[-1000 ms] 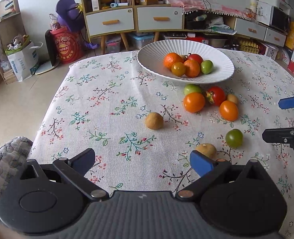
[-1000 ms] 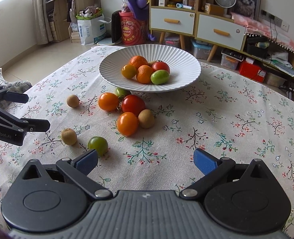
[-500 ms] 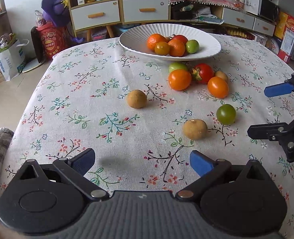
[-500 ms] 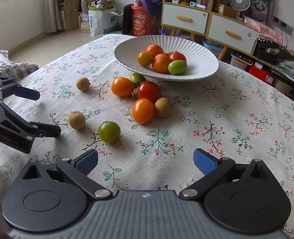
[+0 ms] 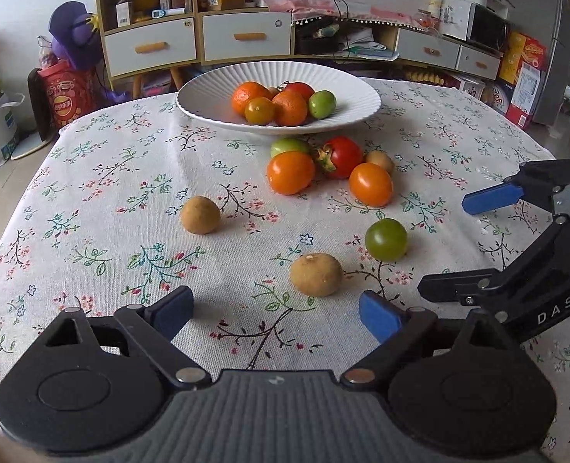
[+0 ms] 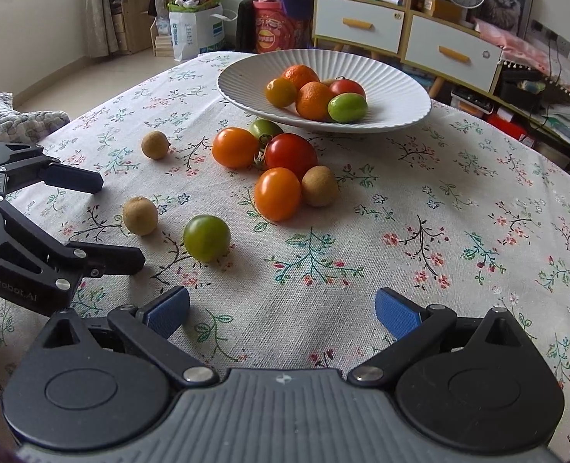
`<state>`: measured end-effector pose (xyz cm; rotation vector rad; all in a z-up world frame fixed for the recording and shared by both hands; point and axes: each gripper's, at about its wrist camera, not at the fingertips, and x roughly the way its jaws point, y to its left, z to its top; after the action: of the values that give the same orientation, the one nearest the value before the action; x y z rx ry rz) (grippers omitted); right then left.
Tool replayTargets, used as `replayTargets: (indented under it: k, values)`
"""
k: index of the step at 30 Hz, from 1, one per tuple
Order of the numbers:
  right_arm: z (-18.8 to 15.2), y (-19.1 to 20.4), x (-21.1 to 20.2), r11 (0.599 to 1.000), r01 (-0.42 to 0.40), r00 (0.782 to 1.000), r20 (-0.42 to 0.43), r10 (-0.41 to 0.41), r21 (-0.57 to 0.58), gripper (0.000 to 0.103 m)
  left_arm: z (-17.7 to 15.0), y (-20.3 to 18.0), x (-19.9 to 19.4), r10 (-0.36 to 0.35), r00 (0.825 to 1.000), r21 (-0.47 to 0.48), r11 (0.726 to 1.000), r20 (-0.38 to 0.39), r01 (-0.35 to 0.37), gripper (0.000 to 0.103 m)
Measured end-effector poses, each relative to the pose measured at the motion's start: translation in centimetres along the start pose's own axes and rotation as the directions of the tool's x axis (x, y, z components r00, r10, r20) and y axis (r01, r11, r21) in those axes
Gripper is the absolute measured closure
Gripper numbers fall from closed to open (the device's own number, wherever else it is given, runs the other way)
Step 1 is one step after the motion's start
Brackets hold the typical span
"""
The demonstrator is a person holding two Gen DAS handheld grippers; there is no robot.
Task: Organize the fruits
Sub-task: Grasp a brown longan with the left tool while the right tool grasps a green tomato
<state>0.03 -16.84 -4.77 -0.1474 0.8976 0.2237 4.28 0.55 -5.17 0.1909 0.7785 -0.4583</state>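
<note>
Because the nearest brown fruit [image 5: 315, 274] lies just ahead of the left gripper [image 5: 275, 310], its jaws, which have just been closing a little, stand apart with nothing between them, probably to take it. The right gripper [image 6: 281, 308] hangs released and empty. Farther ahead, the white plate [image 5: 207, 96] holds several fruits, while others wait on the tablecloth [image 5: 111, 200].

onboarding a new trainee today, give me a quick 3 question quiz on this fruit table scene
1. True or false: the green tomato nearest the grippers lies in the plate.
2. Multiple choice: which fruit lies just ahead of the left gripper? A) red tomato B) brown fruit C) mandarin
3. Fill in: the right gripper holds ____.

Key
1. False: it lies on the tablecloth, apart from the plate.
2. B: the brown fruit sits ahead of the open jaws, which have just been closing with nothing between them.
3. Nothing: its jaws stand open over bare cloth.
</note>
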Motion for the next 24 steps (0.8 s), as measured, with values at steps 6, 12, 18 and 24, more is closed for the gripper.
replayTargets:
  k: [6, 12, 18, 24]
  values:
    - [0.0, 0.0, 0.0, 1.0, 0.004, 1.0, 0.003, -0.004, -0.009, 0.001, 0.3, -0.4, -0.2, -0.04, 0.999, -0.008, 0.999, 0.018, 0.04, 0.035]
    - [0.1, 0.1, 0.0, 1.0, 0.006, 1.0, 0.008, -0.006, -0.021, 0.001, 0.5, -0.8, -0.3, -0.068, 0.997, 0.0, 0.998, 0.023, 0.068, 0.062]
    - [0.5, 0.3, 0.1, 1.0, 0.003, 1.0, 0.01, -0.003, -0.021, 0.001, 0.6, -0.6, -0.5, -0.068, 0.997, -0.019, 0.997, 0.02, 0.068, 0.076]
    - [1.2, 1.5, 0.5, 0.999, -0.016, 1.0, 0.011, 0.017, -0.033, 0.002, 0.8, -0.2, -1.0, -0.029, 0.999, -0.019, 0.999, 0.023, 0.03, 0.076]
